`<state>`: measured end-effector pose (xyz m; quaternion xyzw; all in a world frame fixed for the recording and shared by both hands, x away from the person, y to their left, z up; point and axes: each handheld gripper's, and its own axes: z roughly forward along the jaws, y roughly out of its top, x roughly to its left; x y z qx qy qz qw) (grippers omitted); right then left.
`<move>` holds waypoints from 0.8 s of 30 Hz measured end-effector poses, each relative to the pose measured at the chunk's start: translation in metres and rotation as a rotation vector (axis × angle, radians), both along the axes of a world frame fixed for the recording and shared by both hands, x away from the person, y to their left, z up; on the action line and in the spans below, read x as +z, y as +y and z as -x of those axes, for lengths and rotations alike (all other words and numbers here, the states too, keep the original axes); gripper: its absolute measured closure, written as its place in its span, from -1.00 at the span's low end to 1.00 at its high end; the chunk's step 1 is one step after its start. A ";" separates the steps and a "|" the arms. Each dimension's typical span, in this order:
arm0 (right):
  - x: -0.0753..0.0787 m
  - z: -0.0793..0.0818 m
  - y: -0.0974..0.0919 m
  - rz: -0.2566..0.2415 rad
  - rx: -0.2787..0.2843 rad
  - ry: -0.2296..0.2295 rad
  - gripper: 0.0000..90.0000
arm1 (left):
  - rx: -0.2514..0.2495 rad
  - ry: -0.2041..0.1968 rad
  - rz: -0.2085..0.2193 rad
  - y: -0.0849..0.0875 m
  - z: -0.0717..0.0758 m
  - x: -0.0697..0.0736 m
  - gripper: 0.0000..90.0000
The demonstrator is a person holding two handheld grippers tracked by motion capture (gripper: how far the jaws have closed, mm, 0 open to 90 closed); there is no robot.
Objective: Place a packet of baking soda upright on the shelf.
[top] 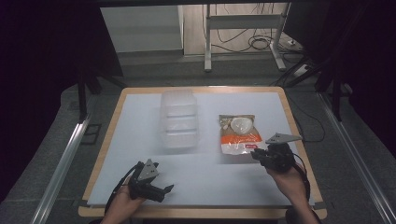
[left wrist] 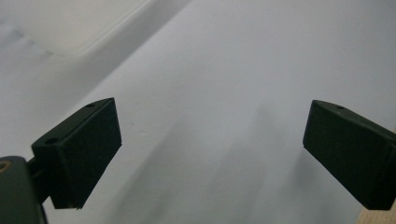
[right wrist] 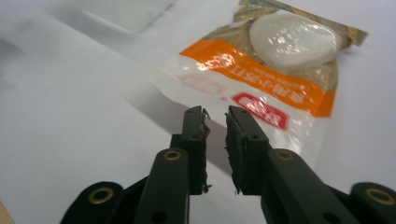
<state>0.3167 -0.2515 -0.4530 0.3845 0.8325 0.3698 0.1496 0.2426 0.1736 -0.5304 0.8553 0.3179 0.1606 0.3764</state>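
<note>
Two handheld black two-jaw grippers sit over the near part of a white sheet (top: 140,140) that covers a wooden-edged table (top: 110,122); the left gripper (top: 161,190), held in the person's left hand (top: 122,201) near the front left edge, has its jaws spread wide apart, and the left gripper view shows bare white surface between them, nothing held; the right gripper (top: 256,156), held in the person's right hand (top: 290,181) at the front right, has its jaws drawn nearly together with a narrow gap left between them, gripping nothing; in the right gripper view its tips sit just at the near edge of a flat plastic food packet (right wrist: 261,79) with an orange band, a red label and a picture of a round white item, though whether they touch it I cannot tell; that packet (top: 238,134) lies flat on the right half of the sheet; a clear, lidded plastic container (top: 179,119) stands beside it, left of it and apart, towards the middle of the table.
</note>
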 end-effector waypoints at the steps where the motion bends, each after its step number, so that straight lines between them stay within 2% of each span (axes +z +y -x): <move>1: 0.001 -0.001 0.003 0.002 0.008 -0.002 0.74 | 0.000 0.001 0.002 0.000 0.000 0.000 -0.90; 7: 0.000 -0.012 0.024 0.019 0.056 -0.001 0.88 | -0.003 0.008 0.007 0.001 0.000 0.000 -0.90; 13: -0.003 -0.025 0.047 0.036 0.083 0.005 0.97 | -0.002 0.008 0.006 0.001 0.000 0.000 -0.90; 24: -0.016 -0.051 0.092 0.072 0.108 0.050 0.98 | -0.002 0.007 -0.001 0.000 0.000 0.000 -0.90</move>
